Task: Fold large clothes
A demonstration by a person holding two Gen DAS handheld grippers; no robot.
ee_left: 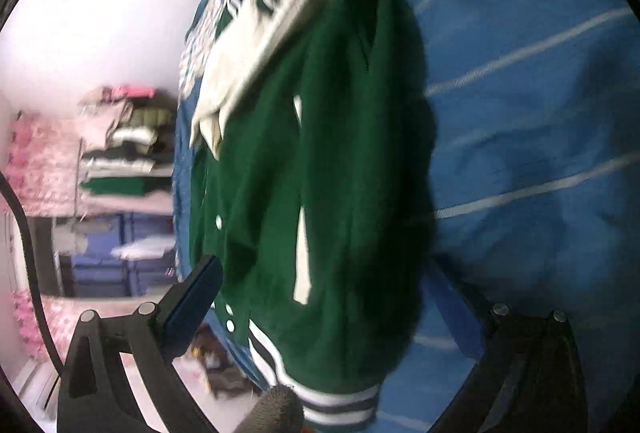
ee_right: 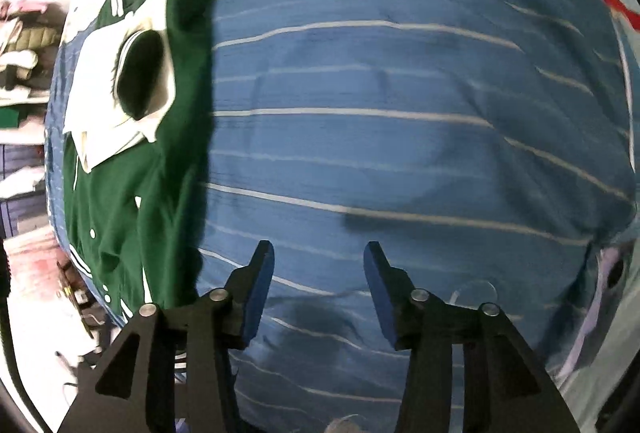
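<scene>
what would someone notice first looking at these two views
The green jacket with white sleeves and striped hem stands out first, lying partly folded on the blue striped bedspread, which fills most of both views. In the right wrist view the right tongs hang open over bare bedspread with nothing between them, the jacket off to the left. Stacked folded clothes sit on a shelf in the background.

No text, label, brand or number can be read in either view. The green jacket (ee_left: 328, 161) and the blue striped bedcover (ee_right: 400, 113) show no legible writing.
</scene>
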